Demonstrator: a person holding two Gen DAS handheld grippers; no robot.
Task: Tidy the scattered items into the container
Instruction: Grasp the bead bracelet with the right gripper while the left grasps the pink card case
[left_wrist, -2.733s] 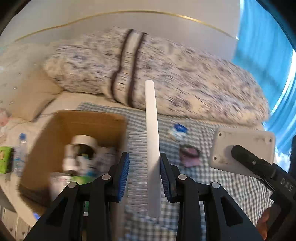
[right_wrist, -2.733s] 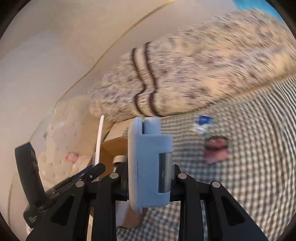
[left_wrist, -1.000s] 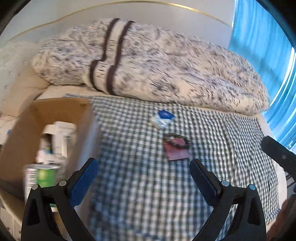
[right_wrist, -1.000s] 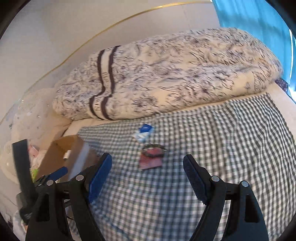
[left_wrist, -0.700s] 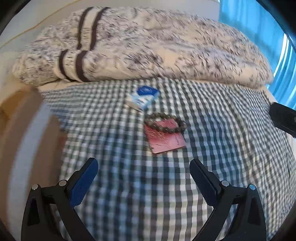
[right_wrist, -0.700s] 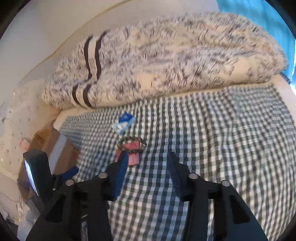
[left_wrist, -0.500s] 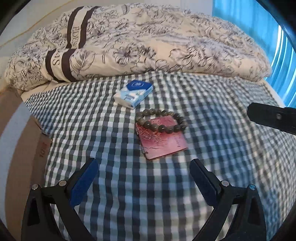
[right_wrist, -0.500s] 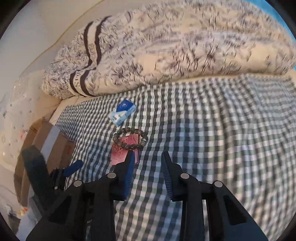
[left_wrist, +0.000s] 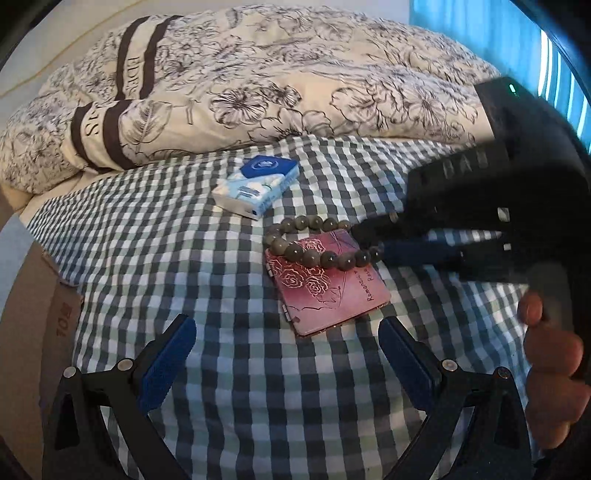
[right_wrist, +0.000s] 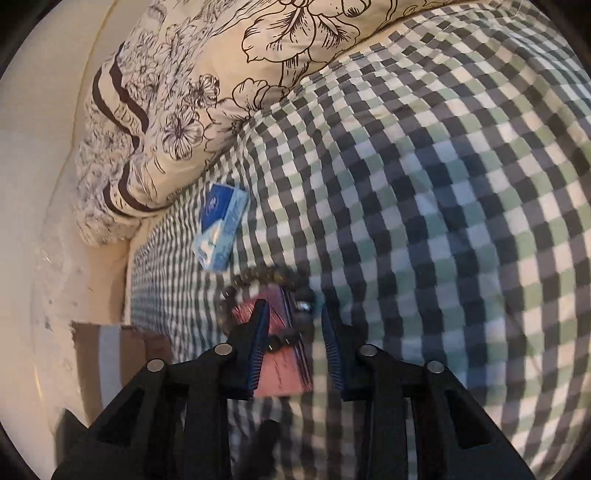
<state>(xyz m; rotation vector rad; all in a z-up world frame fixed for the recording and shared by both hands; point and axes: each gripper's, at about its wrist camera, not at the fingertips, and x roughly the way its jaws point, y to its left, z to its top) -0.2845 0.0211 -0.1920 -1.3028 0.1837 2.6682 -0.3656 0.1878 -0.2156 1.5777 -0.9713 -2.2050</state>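
Right gripper (right_wrist: 293, 334): my fingers are parted around the bead bracelet (left_wrist: 321, 242) on the pink card case (left_wrist: 327, 282).
Left gripper (left_wrist: 287, 349): spread wide, empty; checkered bedsheet (left_wrist: 155, 254) between.
Cardboard box (left_wrist: 33, 317): at left edge; contents hidden.

The checked cloth (left_wrist: 155, 236) on the bed lies bare across its near part and far out to the right side, so a tool could pass freely there. Toward the head of the bed, the rolled flowered quilt (left_wrist: 258, 81) closes off the far edge like a wall. The tissue pack (left_wrist: 256, 186) sits just in front of it, close to the bead bracelet (left_wrist: 321, 240), which lies partly on the pink card case (left_wrist: 325, 291); only a narrow strip of cloth separates pack and beads. The right tool (right_wrist: 291, 325) straddles the bracelet's right end, blocking approach from that side. At the left edge stands the cardboard box (left_wrist: 33, 314).
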